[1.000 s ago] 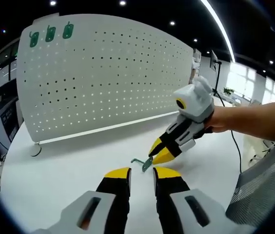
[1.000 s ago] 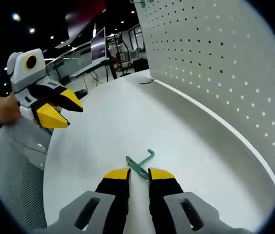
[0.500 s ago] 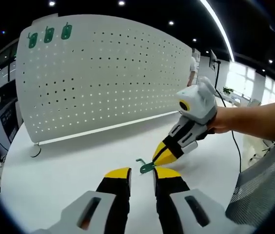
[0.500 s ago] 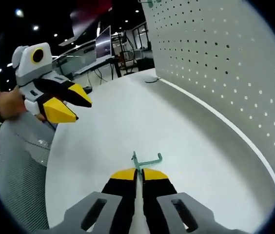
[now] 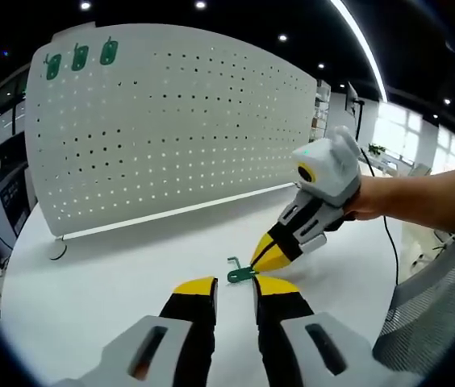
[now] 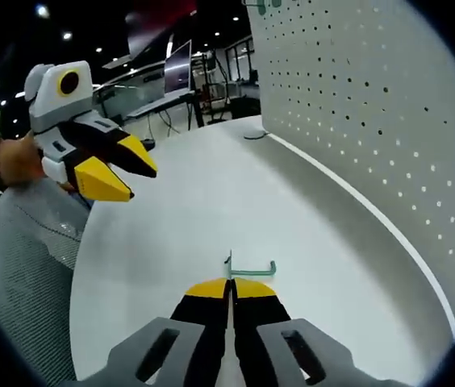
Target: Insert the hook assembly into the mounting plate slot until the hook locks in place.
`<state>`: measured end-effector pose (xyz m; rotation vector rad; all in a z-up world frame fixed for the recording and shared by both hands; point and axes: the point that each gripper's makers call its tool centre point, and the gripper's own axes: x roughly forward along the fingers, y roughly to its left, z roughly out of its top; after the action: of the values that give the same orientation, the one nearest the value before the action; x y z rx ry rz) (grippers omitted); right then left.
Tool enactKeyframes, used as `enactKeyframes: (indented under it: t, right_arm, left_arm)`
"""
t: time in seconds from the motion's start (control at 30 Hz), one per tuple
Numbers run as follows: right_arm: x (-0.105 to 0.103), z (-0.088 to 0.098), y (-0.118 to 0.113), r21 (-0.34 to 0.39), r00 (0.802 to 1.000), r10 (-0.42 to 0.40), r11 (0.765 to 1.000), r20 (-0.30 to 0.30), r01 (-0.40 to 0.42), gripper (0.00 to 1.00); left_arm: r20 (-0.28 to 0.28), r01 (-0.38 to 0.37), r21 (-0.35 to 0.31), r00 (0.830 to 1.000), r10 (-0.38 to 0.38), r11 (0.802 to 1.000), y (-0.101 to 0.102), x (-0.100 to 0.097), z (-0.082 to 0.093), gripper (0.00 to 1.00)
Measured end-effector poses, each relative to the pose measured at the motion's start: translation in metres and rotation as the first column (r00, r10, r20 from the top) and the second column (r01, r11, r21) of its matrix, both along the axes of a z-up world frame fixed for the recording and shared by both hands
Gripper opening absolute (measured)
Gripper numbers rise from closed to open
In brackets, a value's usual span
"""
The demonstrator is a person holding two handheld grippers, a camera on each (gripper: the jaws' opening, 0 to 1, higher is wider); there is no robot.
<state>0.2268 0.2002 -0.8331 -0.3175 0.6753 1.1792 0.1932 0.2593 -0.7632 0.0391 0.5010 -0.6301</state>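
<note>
The right tongs [image 6: 229, 284], now pinched shut on the green hook [image 6: 252, 269], are lifting it off the white desk [image 6: 179, 210] toward the pegboard [image 5: 171, 121], while the left tongs [image 5: 234, 285] are waiting open.

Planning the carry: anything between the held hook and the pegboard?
Nothing visible. The right gripper holds the green hook above bare white table, and the pegboard stands unobstructed beyond it; the left gripper hangs off to the side.
</note>
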Motion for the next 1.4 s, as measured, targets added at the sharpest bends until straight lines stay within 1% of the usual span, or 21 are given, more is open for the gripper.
enactKeyframes:
  t: [0.17, 0.27, 0.6, 0.83, 0.93, 1.03, 1.1, 1.23, 1.33, 1.4]
  right_arm:
    - [-0.003, 0.001, 0.002, -0.031, 0.999, 0.033, 0.999, 0.043, -0.032, 0.0]
    - [-0.005, 0.001, 0.003, -0.041, 0.998, 0.045, 0.998, 0.047, -0.043, 0.0]
    - [-0.01, -0.001, 0.003, -0.034, 1.0, 0.031, 0.999, 0.003, -0.031, 0.0]
    - [-0.021, -0.003, 0.014, -0.018, 0.997, 0.069, 0.997, -0.034, -0.069, 0.02]
    - [-0.025, -0.003, 0.018, -0.011, 0.996, 0.085, 0.996, -0.039, -0.086, 0.05]
    - [-0.027, -0.002, 0.021, -0.008, 0.995, 0.094, 0.995, -0.039, -0.095, 0.05]
    - [-0.025, 0.0, 0.02, -0.006, 0.995, 0.092, 0.996, -0.032, -0.092, 0.05]
    - [-0.012, 0.002, 0.009, -0.007, 0.998, 0.054, 0.999, -0.011, -0.054, 0.06]
    - [-0.002, -0.001, 0.0, -0.033, 0.999, 0.035, 0.999, 0.034, -0.034, 0.09]
    - [-0.001, -0.006, -0.003, -0.055, 0.998, 0.046, 0.998, 0.047, -0.043, 0.14]
  left_arm:
    - [0.0, 0.002, 0.0, 1.0, -0.002, 1.0, 0.0, 0.0, 0.0, 0.19]
    - [0.0, 0.003, 0.0, 1.0, -0.003, 1.0, -0.001, 0.0, 0.0, 0.18]
    - [0.004, 0.004, -0.004, 1.0, -0.004, 1.0, -0.001, 0.0, 0.001, 0.18]
    - [0.003, 0.005, -0.004, 1.0, -0.005, 1.0, -0.001, 0.0, 0.001, 0.18]
    - [0.003, 0.004, -0.004, 1.0, -0.004, 1.0, -0.001, 0.0, 0.001, 0.18]
    - [0.002, 0.004, -0.003, 1.0, -0.004, 1.0, -0.001, 0.0, 0.001, 0.18]
    - [0.002, 0.002, -0.003, 1.0, -0.002, 1.0, 0.0, 0.0, 0.001, 0.18]
    - [0.001, 0.0, -0.003, 1.0, 0.0, 1.0, 0.0, 0.001, 0.0, 0.18]
    - [-0.001, 0.001, -0.002, 1.0, -0.001, 1.0, 0.0, 0.001, 0.0, 0.18]
    - [-0.002, 0.004, -0.001, 1.0, -0.004, 1.0, -0.001, 0.0, 0.0, 0.18]
